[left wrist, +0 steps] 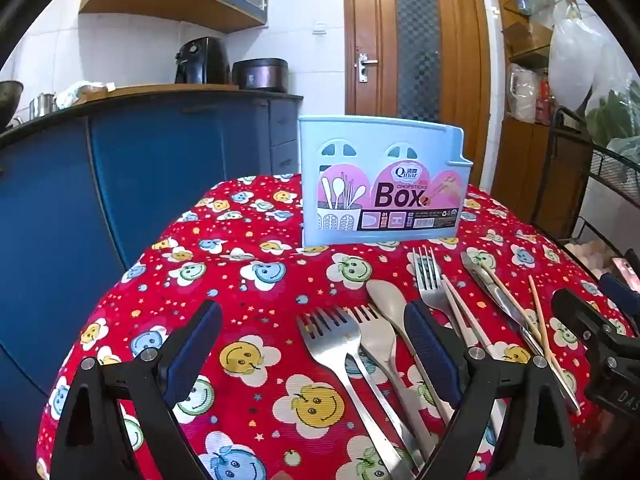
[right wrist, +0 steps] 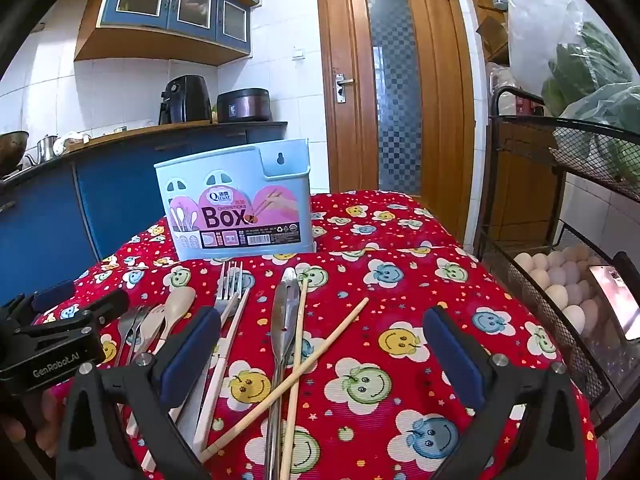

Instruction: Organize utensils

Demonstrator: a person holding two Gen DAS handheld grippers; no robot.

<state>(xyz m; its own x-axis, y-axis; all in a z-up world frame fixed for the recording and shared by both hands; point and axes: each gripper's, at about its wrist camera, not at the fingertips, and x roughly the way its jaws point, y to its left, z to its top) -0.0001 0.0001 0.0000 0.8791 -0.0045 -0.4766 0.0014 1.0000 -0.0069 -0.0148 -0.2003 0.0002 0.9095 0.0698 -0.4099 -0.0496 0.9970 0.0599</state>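
Observation:
A light blue chopsticks box (left wrist: 382, 180) stands upright at the back of the red patterned table; it also shows in the right wrist view (right wrist: 236, 204). In front of it lie steel forks (left wrist: 334, 340), a beige spoon (left wrist: 386, 300), another fork (left wrist: 427, 276), white chopsticks (left wrist: 466, 316), steel tongs (left wrist: 492, 292) and wooden chopsticks (left wrist: 538, 312). My left gripper (left wrist: 314, 340) is open and empty, hovering above the forks. My right gripper (right wrist: 324, 344) is open and empty over the tongs (right wrist: 285, 308) and crossed wooden chopsticks (right wrist: 320, 354).
A black wire rack (right wrist: 532, 288) with eggs stands right of the table. Blue kitchen cabinets (left wrist: 120, 168) lie to the left, a wooden door (left wrist: 416, 44) behind. The red cloth (right wrist: 400, 240) right of the box carries nothing.

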